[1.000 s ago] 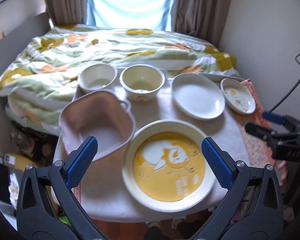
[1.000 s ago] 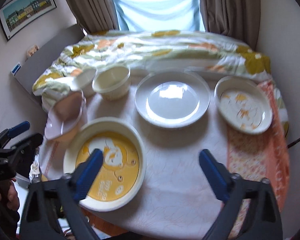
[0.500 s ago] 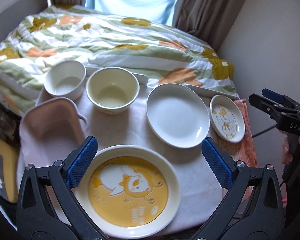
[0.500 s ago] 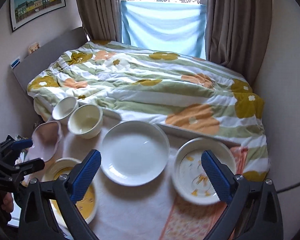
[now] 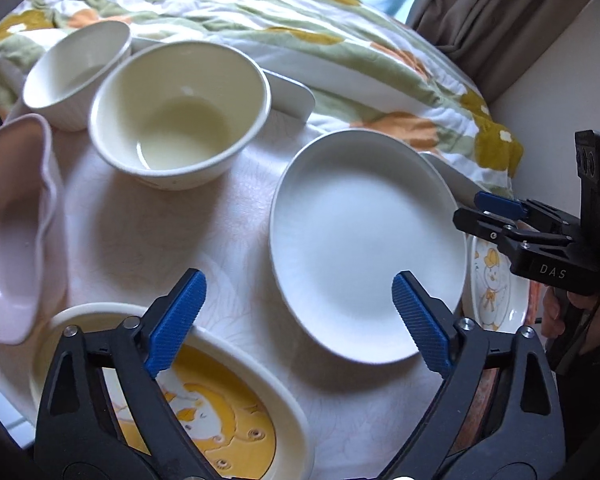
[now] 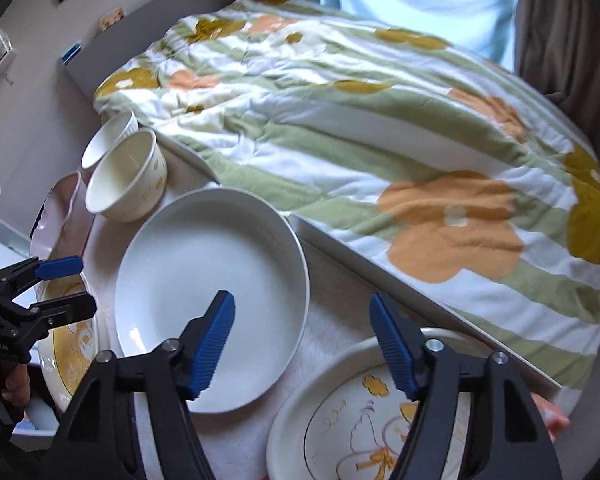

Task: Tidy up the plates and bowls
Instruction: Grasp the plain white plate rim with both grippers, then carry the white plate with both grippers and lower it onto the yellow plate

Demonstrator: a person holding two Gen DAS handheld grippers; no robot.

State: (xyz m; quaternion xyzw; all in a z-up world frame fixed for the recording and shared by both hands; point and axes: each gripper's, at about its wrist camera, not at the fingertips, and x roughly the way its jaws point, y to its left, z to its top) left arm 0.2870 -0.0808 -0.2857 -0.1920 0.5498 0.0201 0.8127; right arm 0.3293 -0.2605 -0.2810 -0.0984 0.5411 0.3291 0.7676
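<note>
My left gripper (image 5: 300, 320) hangs low over the table; its jaws are closing, with only the near rim of the plain white plate (image 5: 364, 240) under its right finger. A yellow cartoon plate (image 5: 204, 412) lies below its left finger. My right gripper (image 6: 302, 332) is also closing, gripping nothing, straddling the gap between the white plate (image 6: 204, 264) and a small duck-patterned plate (image 6: 360, 420). A cream bowl (image 5: 180, 112), a white bowl (image 5: 72, 72) and a pink dish (image 5: 8, 224) stand at the left. Each gripper shows in the other's view: right gripper (image 5: 480, 216), left gripper (image 6: 72, 286).
The round table (image 5: 140, 220) wears a pale patterned cloth. A bed with a flowered quilt (image 6: 380, 140) presses against its far edge. A wall and curtains (image 5: 500, 20) close in at the right. A hand (image 5: 568, 320) holds the right gripper's handle.
Both grippers have come forward and down, so the dishes loom larger. The right gripper's jaws have narrowed clearly, the left's slightly. No dish has moved.
</note>
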